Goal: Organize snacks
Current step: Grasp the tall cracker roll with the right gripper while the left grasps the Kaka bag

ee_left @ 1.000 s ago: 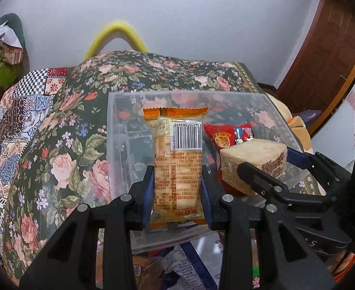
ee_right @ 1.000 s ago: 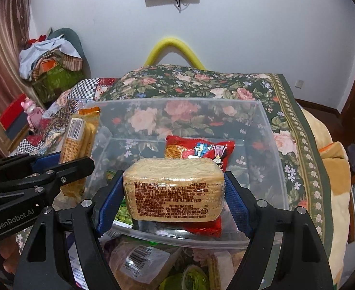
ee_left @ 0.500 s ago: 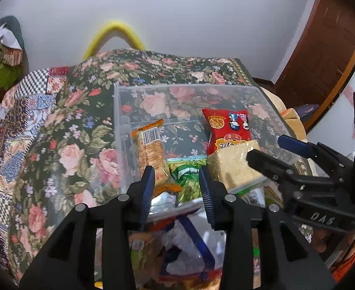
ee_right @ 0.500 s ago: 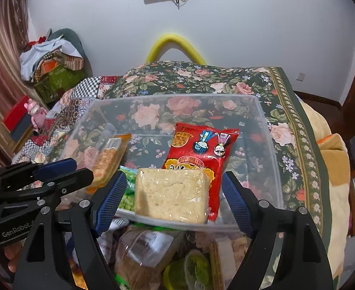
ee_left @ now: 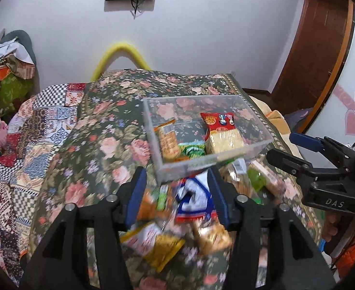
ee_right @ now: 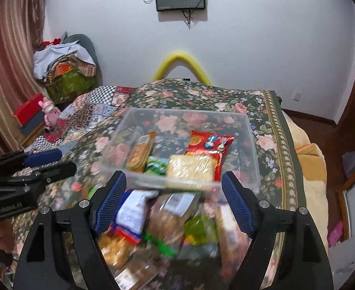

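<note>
A clear rectangular plastic bin (ee_left: 209, 162) sat on the dark floral bedspread (ee_left: 100, 145), holding an orange-edged cracker pack (ee_left: 169, 142) at its left, a small green packet (ee_left: 192, 148), a pale wrapped cake block (ee_left: 224, 140) and a red snack bag (ee_left: 217, 120). A blurred heap of loose snack wrappers (ee_right: 167, 227) crowded its near wall. The left gripper (ee_left: 176, 198), jaws just opened and empty, and the wider-spread, empty right gripper (ee_right: 175, 200) hung over that heap. Bare bedspread lay left; a yellow foam arch (ee_right: 181, 66) met the white wall
</note>
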### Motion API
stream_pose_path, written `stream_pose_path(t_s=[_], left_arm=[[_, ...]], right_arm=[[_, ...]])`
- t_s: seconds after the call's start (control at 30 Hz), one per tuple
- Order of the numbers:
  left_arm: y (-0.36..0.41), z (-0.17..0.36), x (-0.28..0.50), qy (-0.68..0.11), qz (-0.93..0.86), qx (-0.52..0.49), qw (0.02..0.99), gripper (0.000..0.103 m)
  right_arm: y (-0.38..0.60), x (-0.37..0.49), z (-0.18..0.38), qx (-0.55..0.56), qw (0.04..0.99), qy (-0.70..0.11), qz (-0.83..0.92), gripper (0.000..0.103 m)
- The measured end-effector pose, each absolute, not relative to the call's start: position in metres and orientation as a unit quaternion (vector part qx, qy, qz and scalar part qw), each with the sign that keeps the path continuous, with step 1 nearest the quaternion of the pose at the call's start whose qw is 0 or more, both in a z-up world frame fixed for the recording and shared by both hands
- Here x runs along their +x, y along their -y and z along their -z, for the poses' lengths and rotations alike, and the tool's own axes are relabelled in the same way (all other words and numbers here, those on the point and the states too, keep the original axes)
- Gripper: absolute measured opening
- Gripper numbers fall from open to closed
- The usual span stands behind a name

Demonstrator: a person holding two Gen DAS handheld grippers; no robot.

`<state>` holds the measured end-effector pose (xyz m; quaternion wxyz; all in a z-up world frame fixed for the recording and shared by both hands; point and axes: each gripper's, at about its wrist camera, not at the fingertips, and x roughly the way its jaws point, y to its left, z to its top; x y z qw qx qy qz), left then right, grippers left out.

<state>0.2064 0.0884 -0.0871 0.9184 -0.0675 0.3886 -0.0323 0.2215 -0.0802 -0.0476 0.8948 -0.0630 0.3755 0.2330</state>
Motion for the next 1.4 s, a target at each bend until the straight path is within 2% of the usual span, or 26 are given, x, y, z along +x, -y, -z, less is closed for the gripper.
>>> stream_pose_path(t_s=[0.1,0.33,0.43,0.67,1.17,1.23,1.3,1.33,1.4], left_arm=[[-0.094,0.086,0.184,-0.389,0.031,-0.063,0.919,0.055],[-0.099,0.104,0.146,-0.404,0.025,-0.055,0.913,0.058],[-0.102,0.119,0.135,-0.416,0.024,-0.066,0.907,0.062],[-0.103,0.159,0.129,-0.456,0.019,-0.076,0.887,0.062],[-0.115,0.215,0.178,-0.509,-0.012,-0.165,0.844,0.062],[-0.117,0.218,0.183,-0.509,-0.018,-0.174,0.843,0.065],[-0.117,0.221,0.188,-0.507,-0.025,-0.179,0.843,0.069],[-0.117,0.222,0.19,-0.505,-0.03,-0.179,0.844,0.07],[-0.117,0.228,0.195,-0.508,-0.04,-0.176,0.842,0.07]], right_arm=[[0.077,0.202,0.051,-0.067,0.894,-0.378,-0.232,0.083],[0.065,0.169,0.083,-0.087,0.882,-0.404,-0.224,0.083],[0.059,0.164,0.112,-0.099,0.868,-0.436,-0.216,0.083],[0.055,0.153,0.152,-0.115,0.84,-0.485,-0.215,0.083],[0.1,0.154,0.151,-0.084,0.843,-0.488,-0.211,0.081],[0.103,0.153,0.151,-0.076,0.841,-0.489,-0.22,0.073],[0.103,0.153,0.152,-0.07,0.839,-0.489,-0.227,0.06],[0.103,0.153,0.152,-0.067,0.838,-0.49,-0.231,0.057],[0.102,0.154,0.154,-0.06,0.835,-0.492,-0.239,0.045]])
